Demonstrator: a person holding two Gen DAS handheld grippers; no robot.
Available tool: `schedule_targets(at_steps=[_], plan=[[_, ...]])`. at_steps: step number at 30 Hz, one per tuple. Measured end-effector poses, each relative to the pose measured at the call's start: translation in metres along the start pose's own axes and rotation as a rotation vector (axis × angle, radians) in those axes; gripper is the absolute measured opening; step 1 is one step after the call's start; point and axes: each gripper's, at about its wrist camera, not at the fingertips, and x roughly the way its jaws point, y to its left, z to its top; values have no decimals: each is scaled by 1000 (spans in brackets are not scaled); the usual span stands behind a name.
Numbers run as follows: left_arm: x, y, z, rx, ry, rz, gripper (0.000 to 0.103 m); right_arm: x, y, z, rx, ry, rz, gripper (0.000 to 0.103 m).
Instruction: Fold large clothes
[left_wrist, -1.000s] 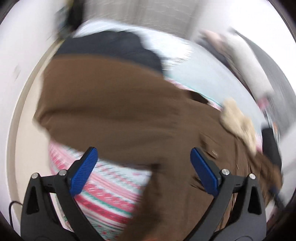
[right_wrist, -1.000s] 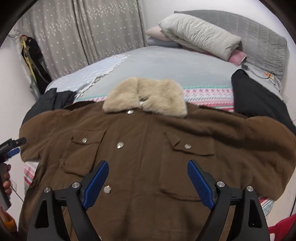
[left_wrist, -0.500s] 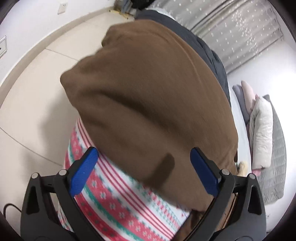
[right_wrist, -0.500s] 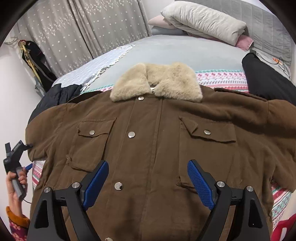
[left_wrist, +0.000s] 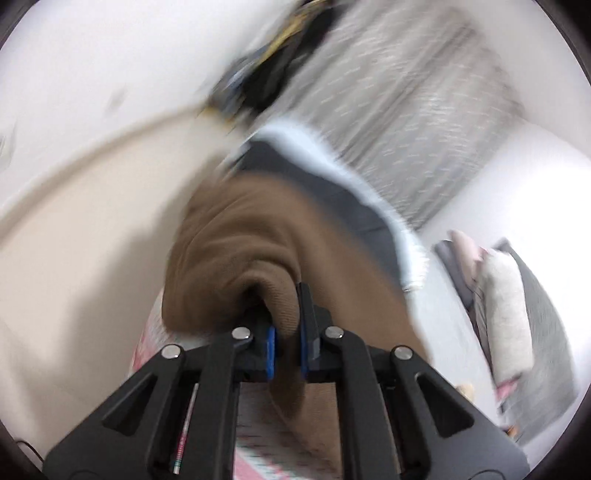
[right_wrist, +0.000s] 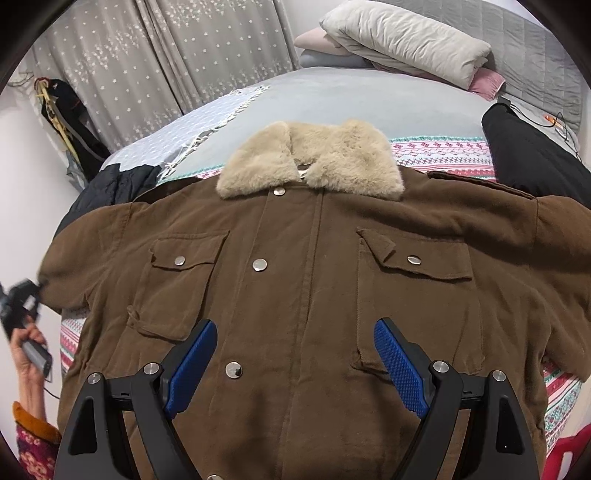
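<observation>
A large brown jacket (right_wrist: 303, 280) with a beige fur collar (right_wrist: 314, 162) lies front up and spread flat on the bed, snaps closed. My right gripper (right_wrist: 295, 362) is open and hovers over the jacket's lower front, holding nothing. My left gripper (left_wrist: 286, 332) is shut on a bunched fold of the jacket's left sleeve (left_wrist: 236, 258) at the bed's left edge. It also shows at the far left of the right wrist view (right_wrist: 20, 306), in the person's hand beside the sleeve end.
A patterned red, white and green blanket (right_wrist: 443, 151) lies under the jacket. A black garment (right_wrist: 532, 155) lies at right, a dark one (right_wrist: 114, 184) at left. Pillows (right_wrist: 406, 40) are stacked at the headboard. Curtains (right_wrist: 166, 55) hang behind. Floor (left_wrist: 92, 240) lies left of the bed.
My left gripper has closed on the sleeve fabric; half a second ago it was open above it. The right gripper has moved slightly closer over the jacket front and stays open.
</observation>
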Motion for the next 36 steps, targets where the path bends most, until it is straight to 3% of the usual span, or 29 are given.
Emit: schedule_targets(at_steps=[4,10,18,20,23,25,27,30,33,36], plan=[[-36,-66,-8,203,-76,-154,10,1,-1,-1,9,7,7,88],[-57,-153,-53,493,-1,-382,10,-3,0,-1,7,-2,14,88],[-68,-219,-156,784,275,-614,10,-5,-2,-1,17,-13,15,88],[-63,-230,-195,866,408,-658,11,-7,-4,-1,20,-19,16,88],[-62,-235,-247,976,622,-638,23,-8,-8,0,26,-31,5,88],[-63,-235,-262,1042,682,-601,34,-8,-11,1,33,-32,1,88],[-79,-230,-256,1070,658,-616,49,-8,-17,1,52,-31,0,88],[-95,-223,-219,1000,591,-667,75,-8,-24,2,81,-33,18,88],[-95,-214,-185,909,529,-671,78,-5,-28,1,111,-26,55,88],[-82,-200,-155,822,479,-593,78,-1,-29,1,138,-16,112,88]])
